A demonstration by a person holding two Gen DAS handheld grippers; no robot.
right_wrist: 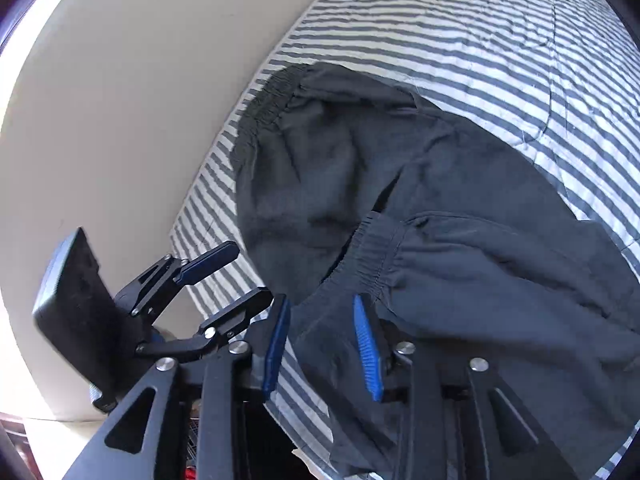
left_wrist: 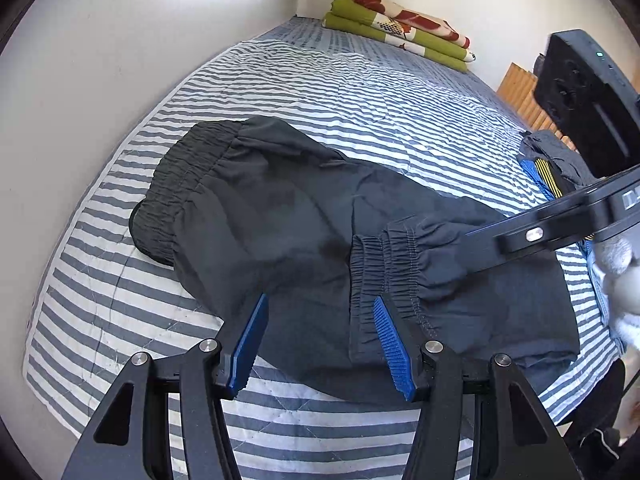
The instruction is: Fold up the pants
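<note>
Dark, thin, crinkly pants (left_wrist: 288, 216) lie folded over on the bed's striped quilt (left_wrist: 340, 92), gathered elastic cuffs (left_wrist: 384, 264) on top. The left tongs (left_wrist: 320, 308) hang released above the fabric, ribbed blue pads (left_wrist: 390, 340) apart. The right tongs (right_wrist: 322, 312) are also parted, gripping nothing.

R tool (right_wrist: 322, 312) open | over pants (right_wrist: 460, 208) cuff | striped bed (right_wrist: 500, 40)

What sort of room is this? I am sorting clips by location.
Most likely a bedroom. The dark pants lie on a bed with a grey-and-white striped quilt pushed against a plain wall, and folded blankets are stacked at its far end.
</note>
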